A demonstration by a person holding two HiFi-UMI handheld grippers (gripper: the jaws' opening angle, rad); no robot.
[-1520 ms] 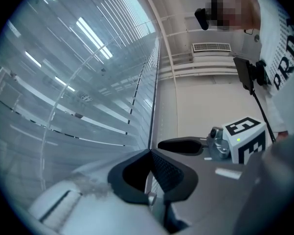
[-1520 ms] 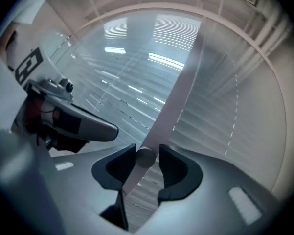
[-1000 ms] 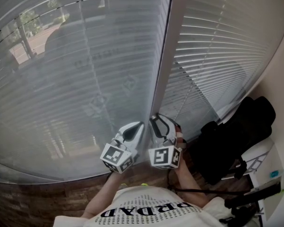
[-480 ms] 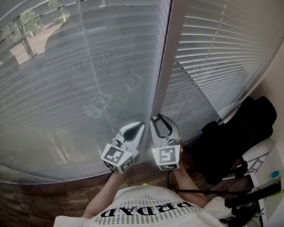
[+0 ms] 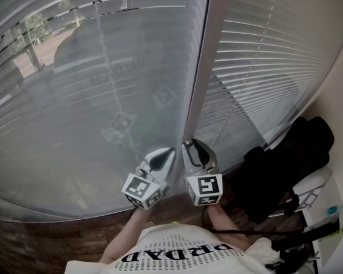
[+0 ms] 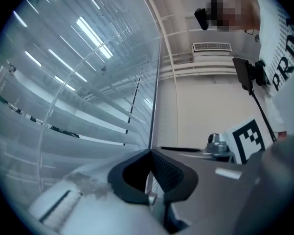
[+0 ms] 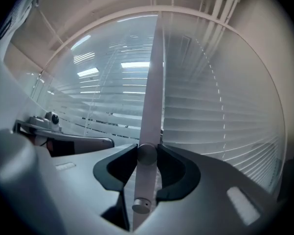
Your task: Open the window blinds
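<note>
The right hand-held gripper (image 7: pixel 147 153) is pinching a smooth, pale, round wand (image 7: pixel 150 106) between its dark jaws. The left hand-held gripper (image 6: pixel 150 153) is hovering before thin horizontal slats (image 6: pixel 88 116), jaws pressed together.

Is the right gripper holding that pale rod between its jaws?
Yes, the jaws of the right gripper clamp the pale rod at its round end.

soft daylight through the blinds (image 5: pixel 103 96); faint reflections, heavy fisheye bending, dark corners, close foreground blurred.
</note>
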